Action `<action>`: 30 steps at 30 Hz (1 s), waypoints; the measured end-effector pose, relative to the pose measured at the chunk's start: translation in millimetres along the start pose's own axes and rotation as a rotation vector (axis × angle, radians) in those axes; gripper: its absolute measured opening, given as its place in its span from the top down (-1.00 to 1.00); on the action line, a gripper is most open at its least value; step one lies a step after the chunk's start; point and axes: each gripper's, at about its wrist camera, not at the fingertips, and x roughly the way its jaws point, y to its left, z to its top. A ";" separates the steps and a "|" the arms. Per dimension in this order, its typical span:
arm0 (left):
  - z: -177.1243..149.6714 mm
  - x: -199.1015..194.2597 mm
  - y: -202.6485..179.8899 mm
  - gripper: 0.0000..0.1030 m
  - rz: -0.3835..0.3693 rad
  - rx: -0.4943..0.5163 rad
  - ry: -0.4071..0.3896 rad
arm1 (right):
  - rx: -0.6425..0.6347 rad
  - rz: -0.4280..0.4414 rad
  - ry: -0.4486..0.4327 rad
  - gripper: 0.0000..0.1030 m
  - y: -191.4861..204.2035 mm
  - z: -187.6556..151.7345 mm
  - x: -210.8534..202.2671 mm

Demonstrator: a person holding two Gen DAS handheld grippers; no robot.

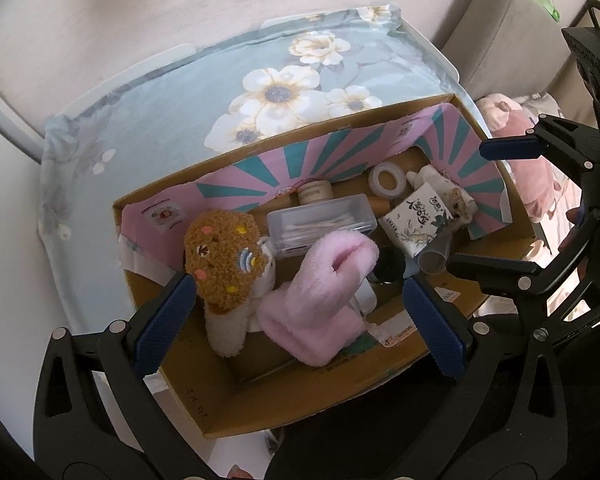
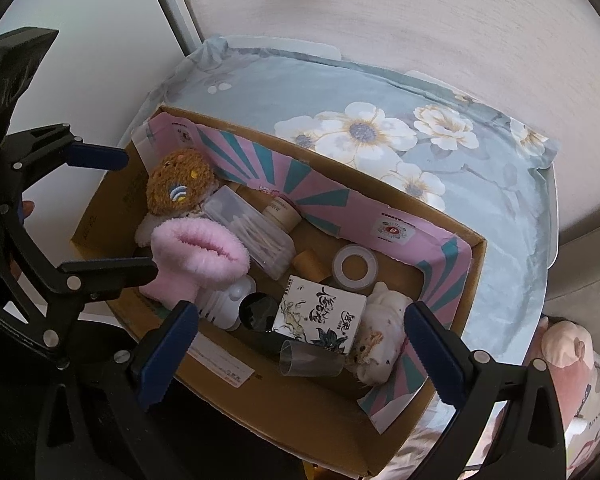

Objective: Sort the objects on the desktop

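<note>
Cardboard box (image 2: 440,276) on floral tablecloth (image 2: 260,92), crammed: pink plush slipper (image 1: 324,280) at 7 o'clock, tissue pack (image 2: 320,314) centre. Left gripper (image 1: 300,320), right gripper (image 2: 300,344) spread wide, empty. Risk: snagging plush, toppling clear cup (image 2: 312,358).

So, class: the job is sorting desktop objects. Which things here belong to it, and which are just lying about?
Belongs to the job:
cardboard box
brown plush
pink fluffy toy
cotton swab box
tape roll
tissue pack
clear cup

Just lying about:
floral cloth
pink pig plush
</note>
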 end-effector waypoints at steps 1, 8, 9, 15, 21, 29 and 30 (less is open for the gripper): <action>0.1 -0.7 0.2 -1.00 0.001 0.001 -0.001 | 0.001 -0.001 -0.001 -0.99 -0.3 0.1 -0.7; -0.9 -0.8 0.0 -1.00 0.002 0.007 0.013 | 0.007 -0.011 0.000 -0.99 -1.4 1.1 -1.2; -1.3 -0.5 -0.3 -1.00 -0.001 0.005 0.014 | 0.009 -0.013 0.000 -0.99 -1.6 1.0 -0.9; 1.8 0.7 2.2 -1.00 0.033 0.016 0.031 | 0.023 -0.019 -0.003 -0.99 -2.7 2.5 -0.6; 21.0 -29.2 21.5 -1.00 0.117 -0.057 -0.029 | 0.088 -0.085 -0.011 -0.99 -15.0 10.0 -15.1; 45.4 -66.4 24.2 -1.00 0.205 -0.136 -0.122 | 0.273 -0.135 -0.095 -0.99 -26.9 25.2 -64.0; 48.1 -73.0 20.8 -1.00 0.206 -0.138 -0.150 | 0.296 -0.147 -0.102 -0.99 -27.1 26.7 -68.6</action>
